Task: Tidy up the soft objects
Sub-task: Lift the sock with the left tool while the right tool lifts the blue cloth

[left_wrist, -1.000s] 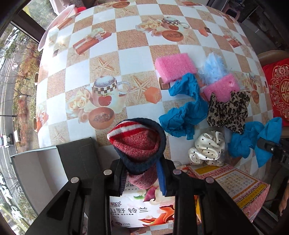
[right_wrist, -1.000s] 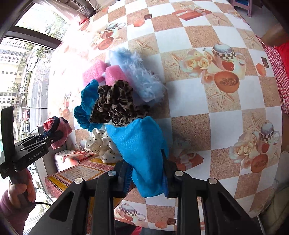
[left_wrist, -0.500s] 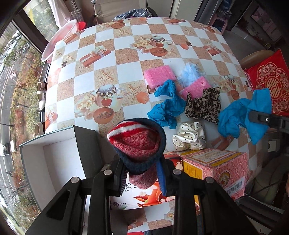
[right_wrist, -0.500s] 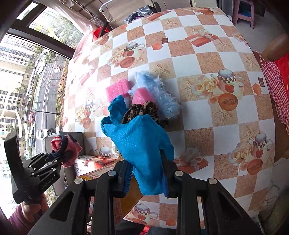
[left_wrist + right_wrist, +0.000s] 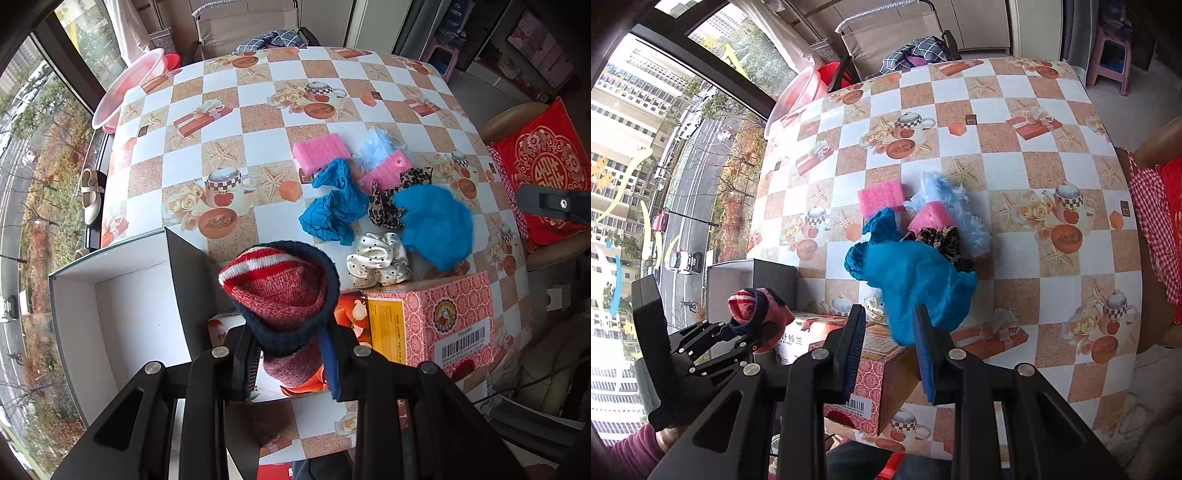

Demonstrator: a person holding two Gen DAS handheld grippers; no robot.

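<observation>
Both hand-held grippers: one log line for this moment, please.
left hand-held gripper: shut on red knit sock | right hand-held gripper: shut on blue cloth | open white box: empty

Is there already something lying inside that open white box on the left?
No, the white box shows only its bare inner walls and floor.

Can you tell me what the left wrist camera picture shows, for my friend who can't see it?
The left gripper pinches a red knitted hat above a checkered table, beside an open white box. Pink sponges, blue cloths and scrunchies lie beyond.
</observation>
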